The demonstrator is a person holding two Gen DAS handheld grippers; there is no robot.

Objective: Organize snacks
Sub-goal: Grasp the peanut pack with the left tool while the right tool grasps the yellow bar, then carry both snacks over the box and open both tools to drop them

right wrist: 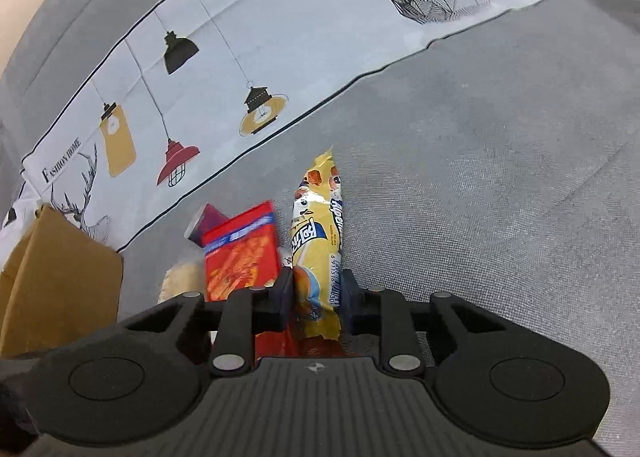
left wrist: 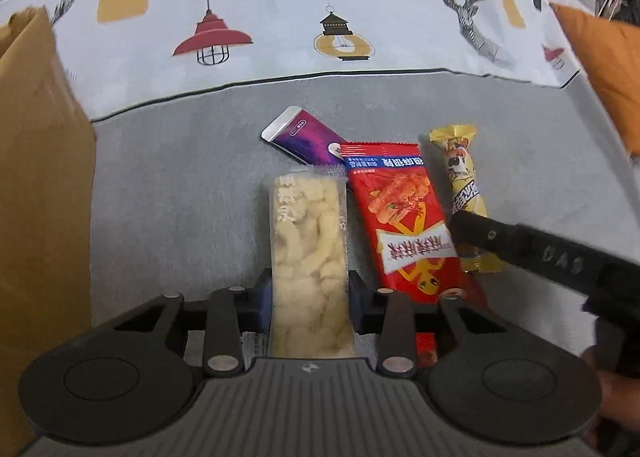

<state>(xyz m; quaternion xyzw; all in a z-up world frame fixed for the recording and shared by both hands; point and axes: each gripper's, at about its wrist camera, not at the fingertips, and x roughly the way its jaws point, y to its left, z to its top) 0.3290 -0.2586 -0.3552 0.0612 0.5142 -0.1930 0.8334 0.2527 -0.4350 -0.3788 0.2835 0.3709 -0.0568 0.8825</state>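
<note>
Four snack packs lie side by side on the grey surface (left wrist: 172, 185). In the left wrist view, my left gripper (left wrist: 310, 293) is shut on the near end of a clear pack of pale puffed snack (left wrist: 308, 233). Right of it lies a red pack (left wrist: 404, 217), partly over a purple pack (left wrist: 304, 137). In the right wrist view, my right gripper (right wrist: 318, 289) is shut on the near part of a yellow pack (right wrist: 316, 233). One black finger of my right gripper (left wrist: 480, 233) crosses that yellow pack (left wrist: 460, 169) in the left wrist view.
A brown cardboard box (left wrist: 40, 185) stands at the left, close to the packs. A white cloth printed with lamps and deer (left wrist: 280, 17) lies behind them. An orange cushion (left wrist: 600, 69) sits at the far right. Bare grey surface (right wrist: 500, 177) stretches to the right.
</note>
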